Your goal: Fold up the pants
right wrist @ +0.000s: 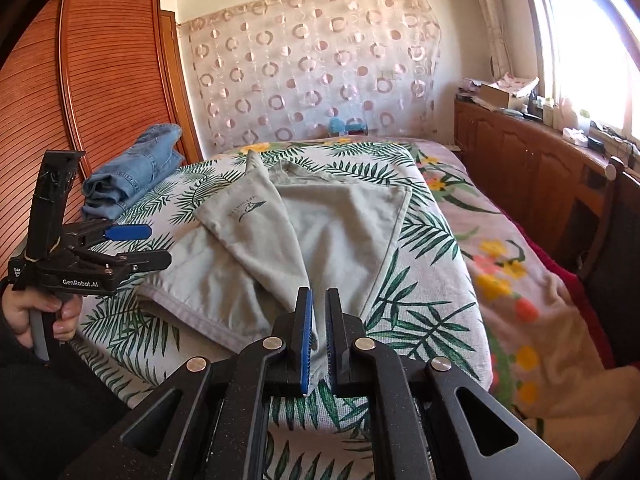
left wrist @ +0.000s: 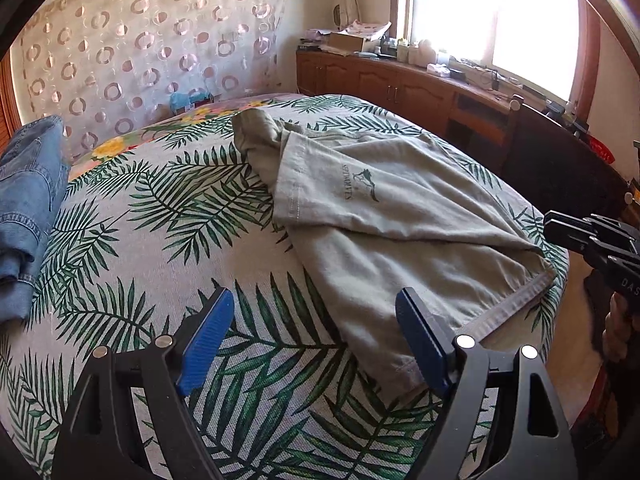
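I count one pair of grey-green pants (right wrist: 256,240) on the bed, lying on the palm-leaf sheet (left wrist: 160,208) toward its near edge. One leg, the one with a small dark printed logo (left wrist: 360,186), is folded diagonally across the rest, and its tip runs straight into my right gripper (right wrist: 318,340). That gripper's blue pads (right wrist: 305,340) are drawn narrow with the pale cloth pinched between them, so it is holding the pants. My left gripper (left wrist: 316,340) is spread wide over the sheet with nothing between its fingers; its right pad sits just above the pants' hemmed edge (left wrist: 516,300), though I cannot tell whether it touches. In the right wrist view I see that same left tool off to the side, held in a hand (right wrist: 44,312), one blue pad sticking out.

Beyond the pants there is one bundle of blue jeans (right wrist: 136,168), crumpled at the far left of the bed, well apart from the grey pair. Under the palm sheet lies one floral blanket (right wrist: 520,280), exposed along the right side and far end. One sheer curtain with ring patterns (right wrist: 312,68) hangs behind the bed, one slatted wooden wardrobe (right wrist: 100,80) stands at left, and one long wooden cabinet (left wrist: 400,84) under the bright window (left wrist: 492,16) carries clutter too small to count. A dark chair back (left wrist: 560,168) stands beside the bed's right edge.
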The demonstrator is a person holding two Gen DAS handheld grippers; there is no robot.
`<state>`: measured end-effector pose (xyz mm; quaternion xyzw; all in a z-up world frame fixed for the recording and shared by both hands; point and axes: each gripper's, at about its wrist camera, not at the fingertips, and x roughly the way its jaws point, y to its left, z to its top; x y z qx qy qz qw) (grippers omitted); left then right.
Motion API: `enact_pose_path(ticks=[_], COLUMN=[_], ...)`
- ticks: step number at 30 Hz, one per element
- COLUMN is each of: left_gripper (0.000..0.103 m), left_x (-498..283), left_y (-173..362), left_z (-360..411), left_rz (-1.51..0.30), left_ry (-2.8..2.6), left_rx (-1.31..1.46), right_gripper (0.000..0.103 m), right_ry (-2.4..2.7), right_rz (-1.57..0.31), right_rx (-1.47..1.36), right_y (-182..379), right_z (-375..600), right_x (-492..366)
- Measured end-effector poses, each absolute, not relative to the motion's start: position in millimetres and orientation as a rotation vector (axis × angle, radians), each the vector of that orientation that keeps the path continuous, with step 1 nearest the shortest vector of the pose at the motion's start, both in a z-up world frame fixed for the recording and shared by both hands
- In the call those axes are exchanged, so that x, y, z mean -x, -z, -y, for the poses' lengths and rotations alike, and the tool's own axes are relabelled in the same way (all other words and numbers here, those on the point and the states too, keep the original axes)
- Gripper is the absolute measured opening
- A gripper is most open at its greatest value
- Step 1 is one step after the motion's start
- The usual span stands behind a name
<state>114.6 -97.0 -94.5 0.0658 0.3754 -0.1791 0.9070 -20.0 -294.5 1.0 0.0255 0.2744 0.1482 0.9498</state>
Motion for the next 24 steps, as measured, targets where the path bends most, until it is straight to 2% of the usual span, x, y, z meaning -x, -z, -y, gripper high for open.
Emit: enact_pose_path(ticks=[3,13,17,24], left_gripper=[0.084,0.084,0.084,0.084], left_x=[-115.9,-116.3,-110.8,-104.5], left_y=[93.7,85.9,79.2,72.3], left_z=[92.3,61.2,50.1,38.6], left_rz=[-0.771,-0.674,-0.606,-0.542], left_ry=[0.358,0.299,0.296,0.259], left_rx=[-0.118,-0.044,-0.011,0.008], right_gripper=[0.028,0.033,0.046,0.047], right_ry=[-0.313,-0.348,-0.377,-0.441], right_rz=[-0.572,-0.583,-0.59,-0.597], right_rx=[-0.045,-0.025,-0.019,0.02], right_y=[0.4,-4.7,-7.8,-21.4], right_z=[292.5,282.4,271.6,244.3], right_x=[13.2,-15.9,-35.5,-65.9])
